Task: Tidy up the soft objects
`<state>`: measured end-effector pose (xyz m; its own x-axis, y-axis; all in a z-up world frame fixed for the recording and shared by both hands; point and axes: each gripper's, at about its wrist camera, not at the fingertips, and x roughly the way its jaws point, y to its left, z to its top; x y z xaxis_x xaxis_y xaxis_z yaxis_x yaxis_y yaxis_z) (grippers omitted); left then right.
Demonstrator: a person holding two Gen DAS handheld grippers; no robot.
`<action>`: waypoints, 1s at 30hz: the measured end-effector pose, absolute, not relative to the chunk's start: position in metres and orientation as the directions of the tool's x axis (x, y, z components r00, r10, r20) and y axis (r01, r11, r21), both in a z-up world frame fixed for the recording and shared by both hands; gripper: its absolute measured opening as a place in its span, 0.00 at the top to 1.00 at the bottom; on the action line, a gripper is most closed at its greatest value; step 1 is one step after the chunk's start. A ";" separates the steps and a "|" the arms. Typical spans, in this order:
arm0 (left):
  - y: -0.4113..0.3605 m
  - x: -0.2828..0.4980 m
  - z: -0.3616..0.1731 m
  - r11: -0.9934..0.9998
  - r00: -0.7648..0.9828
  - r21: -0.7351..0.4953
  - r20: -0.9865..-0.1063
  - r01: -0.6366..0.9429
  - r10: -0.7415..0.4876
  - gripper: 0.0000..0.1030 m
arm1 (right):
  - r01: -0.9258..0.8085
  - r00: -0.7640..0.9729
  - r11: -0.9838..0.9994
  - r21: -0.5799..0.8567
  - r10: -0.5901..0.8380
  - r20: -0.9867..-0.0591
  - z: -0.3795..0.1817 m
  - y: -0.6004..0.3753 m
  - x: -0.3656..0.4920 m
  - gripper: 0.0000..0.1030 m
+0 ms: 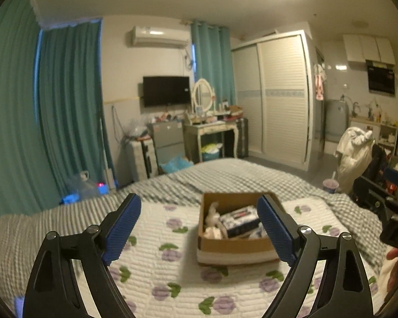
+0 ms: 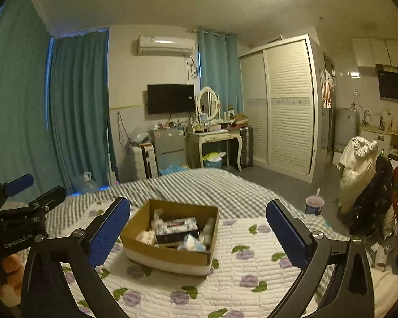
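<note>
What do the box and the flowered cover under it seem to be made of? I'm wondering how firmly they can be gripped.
The box looks like matte brown cardboard, with thin raw-edged walls and a pale band around its base. The flowered cover looks like soft quilted fabric, with stitched ribs and printed purple flowers.

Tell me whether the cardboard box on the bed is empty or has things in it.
Partly filled. The cardboard box is open-topped, holding a dark patterned pack and white soft items below its rim.

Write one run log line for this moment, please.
left claw: open | right claw: open | box: on bed, filled
</note>
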<state>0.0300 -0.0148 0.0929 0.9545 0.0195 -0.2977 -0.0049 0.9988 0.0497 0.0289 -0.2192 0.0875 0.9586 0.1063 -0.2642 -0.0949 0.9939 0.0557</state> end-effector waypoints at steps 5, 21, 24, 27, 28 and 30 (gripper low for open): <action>-0.016 0.028 0.064 0.999 0.944 0.053 -0.328 -0.010 0.027 0.12 | -0.094 0.945 0.993 0.066 0.110 -0.307 0.056 -0.219 0.040 0.00; -0.018 0.022 0.044 0.999 0.929 0.035 -0.369 0.012 0.002 0.12 | -0.087 0.921 0.994 0.068 0.107 -0.375 0.025 -0.219 0.053 0.00; -0.015 0.024 0.046 1.000 0.926 0.027 -0.378 0.012 -0.001 0.12 | -0.092 0.920 0.993 0.069 0.112 -0.375 0.025 -0.217 0.052 0.00; -0.014 0.026 0.043 1.000 0.926 0.027 -0.377 0.010 0.001 0.12 | -0.096 0.919 0.993 0.075 0.118 -0.377 0.024 -0.216 0.053 0.00; -0.013 0.027 0.042 1.000 0.926 0.029 -0.379 0.012 0.000 0.12 | -0.097 0.919 0.992 0.076 0.118 -0.377 0.024 -0.215 0.053 0.00; -0.013 0.026 0.043 0.999 0.927 0.030 -0.376 0.012 0.000 0.12 | -0.095 0.918 0.993 0.073 0.116 -0.378 0.025 -0.215 0.053 0.00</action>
<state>0.0259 -0.0133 0.0426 0.9265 0.0001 -0.3763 0.0120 0.9995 0.0296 0.0527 -0.2146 0.0246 0.9185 0.1157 -0.3782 -0.0948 0.9928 0.0733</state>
